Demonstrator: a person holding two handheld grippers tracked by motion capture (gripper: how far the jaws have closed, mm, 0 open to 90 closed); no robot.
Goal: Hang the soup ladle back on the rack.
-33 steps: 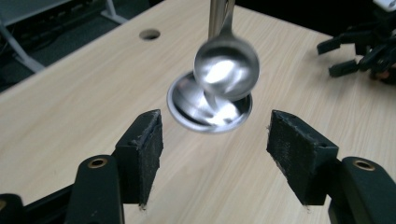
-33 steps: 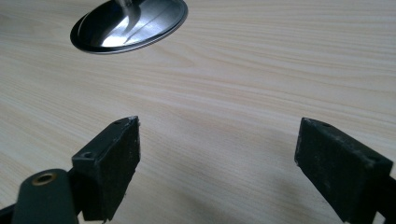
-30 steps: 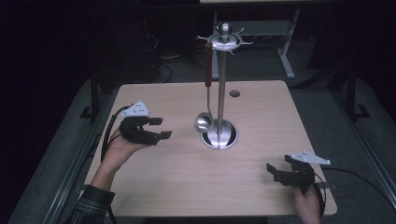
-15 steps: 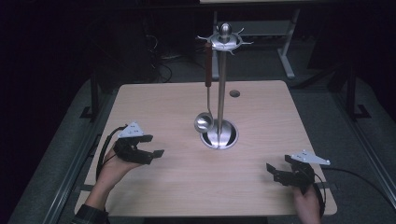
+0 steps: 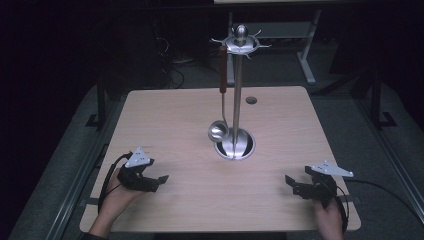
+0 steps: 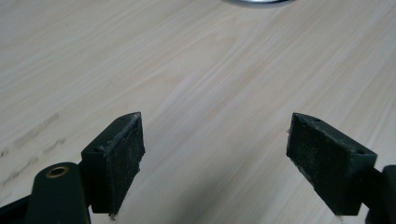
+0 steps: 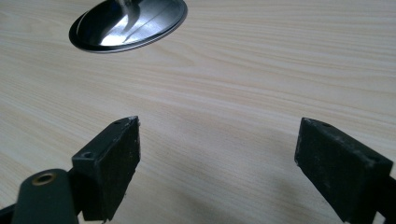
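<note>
At the near left corner of the pale wooden counter [image 5: 175,125], the left claw [image 5: 161,180] lies low over the bare wood, held in a hand [image 5: 116,197] that comes in from the bottom edge, a grey three-cornered plate on top and a black cable looping behind it. Its jaws have just been opening and now stand wide apart with nothing between them; in the left gripper view the two black pads [image 6: 122,154] frame only wood grain, and the rim of the stand's base [image 6: 258,2] shows at the top edge. The right claw [image 5: 292,185] sits near the right front corner, well apart from the left one, its jaws spread just as wide and empty, pads [image 7: 114,161] over bare wood in the right gripper view. Between the two claws and farther back, a metal utensil stand [image 5: 237,100] rises upright from a round shiny base near the counter's middle. A ladle [image 5: 219,131] with a reddish-brown handle hangs from one of the hooks at the stand's top, its bowl just beside the pole and close above the base. Both claws are well apart from the stand and the ladle.
</note>
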